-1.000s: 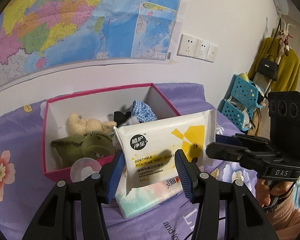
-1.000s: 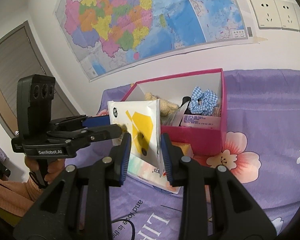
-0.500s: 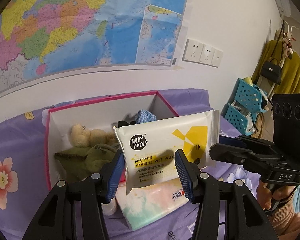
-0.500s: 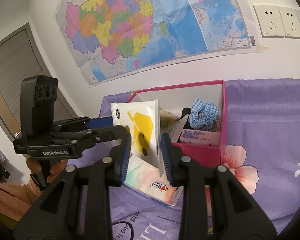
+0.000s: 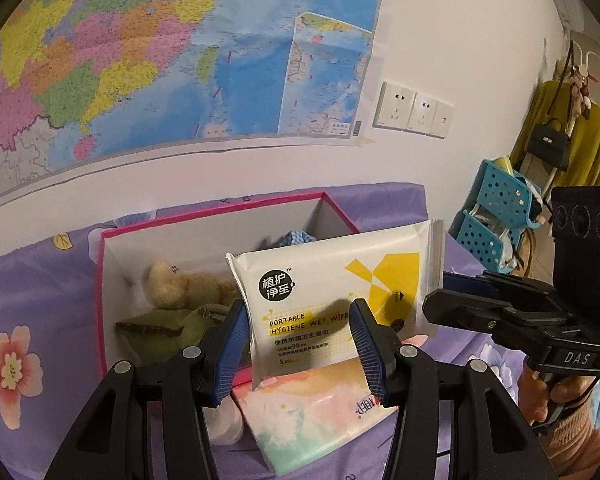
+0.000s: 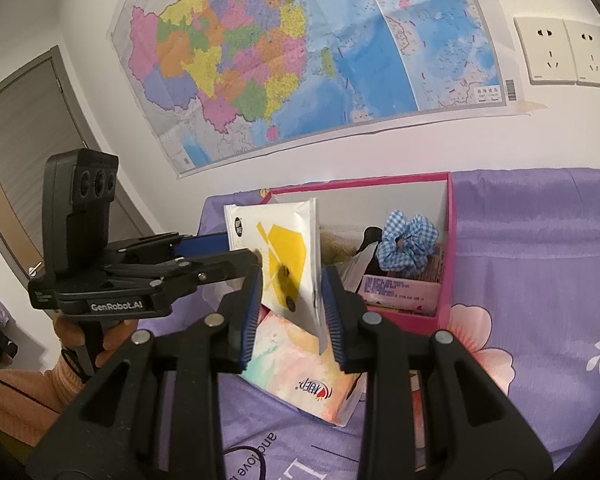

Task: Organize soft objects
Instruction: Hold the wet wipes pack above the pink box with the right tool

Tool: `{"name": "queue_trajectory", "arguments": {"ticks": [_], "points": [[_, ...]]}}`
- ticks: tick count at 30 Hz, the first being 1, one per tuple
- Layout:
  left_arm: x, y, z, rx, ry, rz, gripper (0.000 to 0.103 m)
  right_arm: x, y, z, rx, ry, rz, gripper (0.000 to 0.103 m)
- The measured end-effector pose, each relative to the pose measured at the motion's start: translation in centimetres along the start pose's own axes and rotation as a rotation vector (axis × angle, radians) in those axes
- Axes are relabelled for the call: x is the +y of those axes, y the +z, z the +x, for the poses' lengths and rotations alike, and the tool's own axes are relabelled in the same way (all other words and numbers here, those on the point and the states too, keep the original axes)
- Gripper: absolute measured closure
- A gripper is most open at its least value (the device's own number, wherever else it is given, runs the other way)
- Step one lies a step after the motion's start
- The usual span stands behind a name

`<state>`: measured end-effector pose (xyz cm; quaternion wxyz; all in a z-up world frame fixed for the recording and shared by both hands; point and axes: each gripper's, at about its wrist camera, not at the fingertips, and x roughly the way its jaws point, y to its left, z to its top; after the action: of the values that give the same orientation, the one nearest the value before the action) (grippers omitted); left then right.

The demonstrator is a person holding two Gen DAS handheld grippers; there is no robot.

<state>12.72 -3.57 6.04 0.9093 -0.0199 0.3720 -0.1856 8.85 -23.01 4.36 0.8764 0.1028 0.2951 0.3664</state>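
Note:
A white and yellow wet wipes pack (image 5: pixel 331 296) hangs upright in the air just in front of the pink box (image 5: pixel 100 280). My left gripper (image 5: pixel 298 340) is shut on its lower left part. My right gripper (image 6: pixel 290 304) is shut across the pack's other end (image 6: pixel 296 252). The box holds a beige teddy (image 5: pixel 168 284), a green plush (image 5: pixel 168 326) and a blue gingham scrunchie (image 6: pixel 407 244). Under the wipes, a pastel tissue pack (image 6: pixel 300 364) lies on the purple sheet.
The box (image 6: pixel 447 248) stands on a purple floral sheet (image 6: pixel 539 280) against the wall with the map. A pink packet (image 6: pixel 395 294) leans inside the box front. A small white round thing (image 5: pixel 228 424) lies by the box. Blue baskets (image 5: pixel 495 216) and a coat rack (image 5: pixel 579 148) stand to the right.
Both grippers keep the wipes pack between their jaws. The box and the tissue pack now sit lower in both views, as if the pack has been raised a little.

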Motion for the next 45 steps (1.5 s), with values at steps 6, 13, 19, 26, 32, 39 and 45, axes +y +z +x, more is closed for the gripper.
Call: {"name": "queue_trajectory", "arguments": {"ticks": [6,13,19,26,32,39,45], "points": [[0.2,0.5,0.4,0.002,0.014,0.003,0.051,-0.1,0.3,0.5,0.003,-0.004,-0.003,0.069],[0.6,0.7,0.5,0.006,0.023,-0.002,0.051,-0.1,0.7,1.0,0.003,-0.003,-0.003,0.069],[1.0,1.1,0.4,0.002,0.030,-0.005,0.051,-0.1,1.1,1.6,0.000,0.000,-0.008,0.069],[1.3,1.4,0.6,0.001,0.035,-0.008,0.051,-0.2,1.4,2.0,-0.001,-0.003,-0.005,0.069],[1.4,1.5,0.8,0.003,0.039,-0.007,0.051,-0.5,1.7,2.5,-0.002,-0.005,0.001,0.069],[1.9,2.1,1.4,0.012,0.045,-0.005,0.051,-0.7,1.9,2.8,-0.003,-0.004,0.007,0.069],[1.9,2.5,2.2,0.025,0.059,0.002,0.051,-1.3,2.2,3.4,-0.001,-0.007,0.024,0.069]]}}
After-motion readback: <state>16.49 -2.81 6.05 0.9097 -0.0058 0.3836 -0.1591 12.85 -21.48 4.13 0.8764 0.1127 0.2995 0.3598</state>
